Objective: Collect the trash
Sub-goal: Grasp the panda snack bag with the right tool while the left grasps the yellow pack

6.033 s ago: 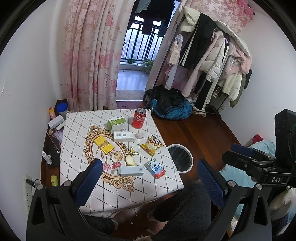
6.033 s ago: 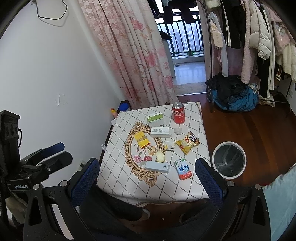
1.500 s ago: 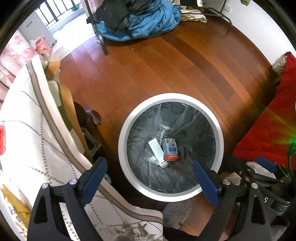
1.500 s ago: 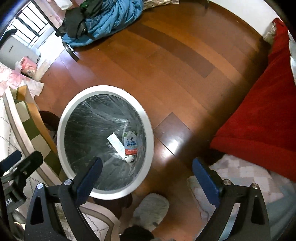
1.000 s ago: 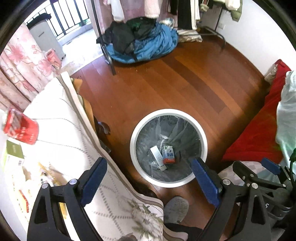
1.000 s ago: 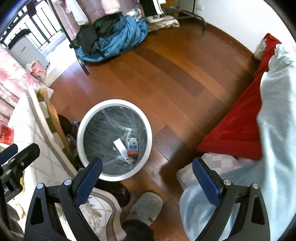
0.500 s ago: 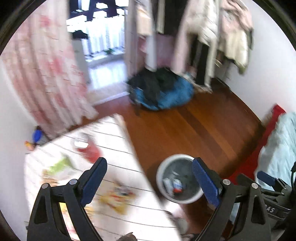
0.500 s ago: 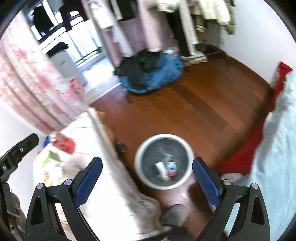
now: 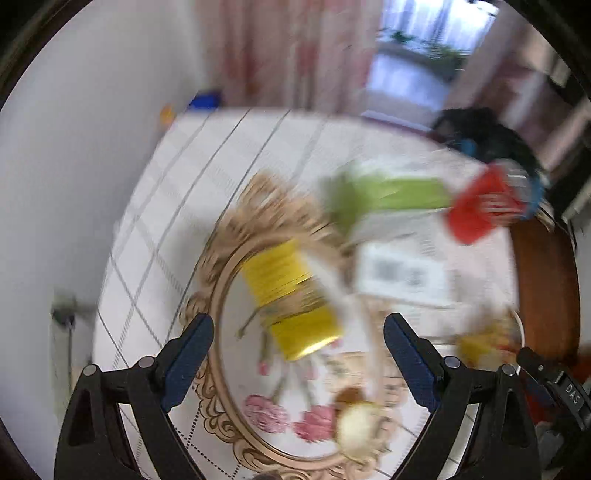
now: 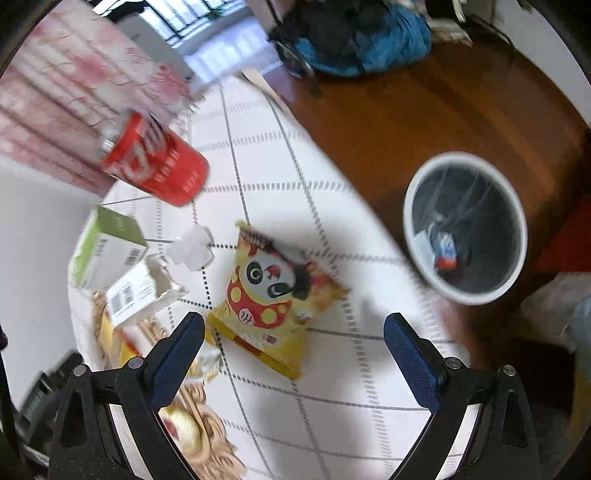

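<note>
My left gripper (image 9: 297, 339) hangs open just above a yellow packet (image 9: 290, 295) on the table; the view is blurred. Beyond it lie a green-and-white box (image 9: 388, 201), a white box (image 9: 402, 275) and a red can (image 9: 484, 208). My right gripper (image 10: 293, 339) is open over a yellow panda snack bag (image 10: 275, 295). Near it are the red can (image 10: 155, 160), the green box (image 10: 107, 249), a torn white box (image 10: 142, 293) and a crumpled tissue (image 10: 192, 249). The white-rimmed bin (image 10: 465, 229) on the floor holds a small carton (image 10: 445, 253).
The table carries a white checked cloth (image 10: 332, 387) with a gold floral oval (image 9: 221, 369). A round yellowish item (image 9: 358, 424) lies near the front. Wooden floor (image 10: 388, 110) and a pile of dark and blue clothes (image 10: 354, 33) lie beyond; pink curtains (image 9: 280, 51) hang behind.
Both grippers swung from above the bin back over the table and came down close to the trash. A carton and a white box from the table now lie in the bin.
</note>
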